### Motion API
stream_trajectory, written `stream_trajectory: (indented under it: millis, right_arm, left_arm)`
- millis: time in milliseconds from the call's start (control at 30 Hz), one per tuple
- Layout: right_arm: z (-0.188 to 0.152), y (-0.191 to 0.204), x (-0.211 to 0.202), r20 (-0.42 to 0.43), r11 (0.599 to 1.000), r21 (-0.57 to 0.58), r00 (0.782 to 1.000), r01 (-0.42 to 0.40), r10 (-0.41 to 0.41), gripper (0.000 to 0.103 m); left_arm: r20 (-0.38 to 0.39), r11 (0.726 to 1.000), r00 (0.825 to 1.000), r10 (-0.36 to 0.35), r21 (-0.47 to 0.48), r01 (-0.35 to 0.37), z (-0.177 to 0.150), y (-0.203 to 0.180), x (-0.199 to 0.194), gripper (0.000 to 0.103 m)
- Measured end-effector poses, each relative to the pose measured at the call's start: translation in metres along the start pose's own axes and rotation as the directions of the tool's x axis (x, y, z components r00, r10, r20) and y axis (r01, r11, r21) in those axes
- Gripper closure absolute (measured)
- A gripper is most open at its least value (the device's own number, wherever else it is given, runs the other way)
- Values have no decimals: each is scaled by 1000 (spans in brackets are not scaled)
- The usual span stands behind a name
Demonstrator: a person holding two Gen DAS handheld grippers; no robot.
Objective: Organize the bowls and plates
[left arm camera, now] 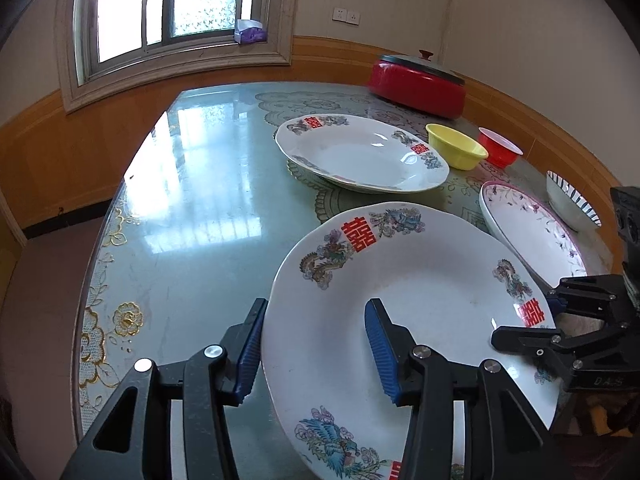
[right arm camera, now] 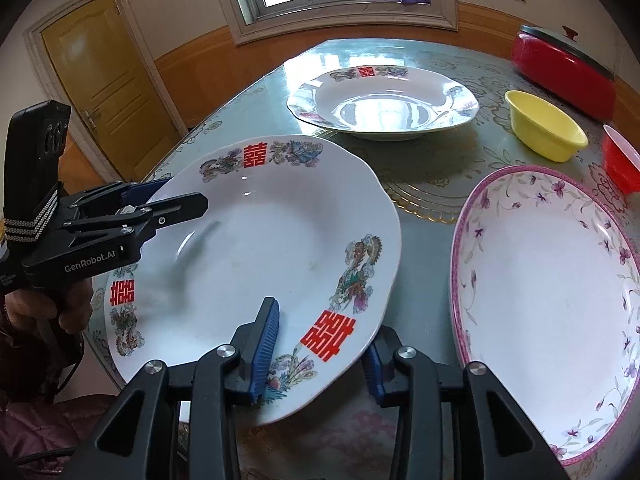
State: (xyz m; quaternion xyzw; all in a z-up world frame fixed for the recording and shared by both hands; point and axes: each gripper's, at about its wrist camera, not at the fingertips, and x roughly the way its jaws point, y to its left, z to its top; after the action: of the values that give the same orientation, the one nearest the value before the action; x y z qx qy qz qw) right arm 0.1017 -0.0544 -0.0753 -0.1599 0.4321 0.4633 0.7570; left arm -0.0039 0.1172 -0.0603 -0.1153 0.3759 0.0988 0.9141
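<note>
While I count what sits on the glass-topped table, I find three plates and three bowls: two white dragon-and-phoenix plates with red characters, one pink-rimmed floral plate, a yellow bowl, a red bowl and a striped bowl at the right edge of my left view. A red lidded pot stands at the far side.

I hold the near dragon plate by two opposite sides. My left gripper points down at a slant, one blue ribbed pad under the rim's outer edge and one on the plate's inner face, pinching the rim. My right gripper also slants down, one pad on the upper face, the other beneath the edge, clamped on the rim. The plate tilts over the table's near edge, just beside the floral plate; the far dragon plate lies flat, well apart.

The plates are glossy, scallop-edged and shallow; the yellow and red bowls look like smooth plastic; a lace pattern shows under the glass
</note>
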Motion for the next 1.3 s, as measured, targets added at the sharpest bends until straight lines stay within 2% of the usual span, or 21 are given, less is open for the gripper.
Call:
stream_trajectory:
  millis: [167,600,1000,1300]
  right_arm:
    - [-2,-7,-6,18,999,28,999,42,-42,66]
    - [-6,-11,-18,30,997,26,997,74,-74,66]
    - [0,-21,-34,83,996,51,994,73,-77,67]
    - [0,-28,-40,95,997,69,994,37,-43,68]
  left_arm:
    - [9,1000,1000,-24,3,24,-2,-8,0,58]
    - [14,998,998,-54,-23,54,0,-17,5,58]
    - [69,997,995,-65,-29,67,19,-27,-4,58]
    - [61,997,996,-64,-34,66,27,-35,3,58]
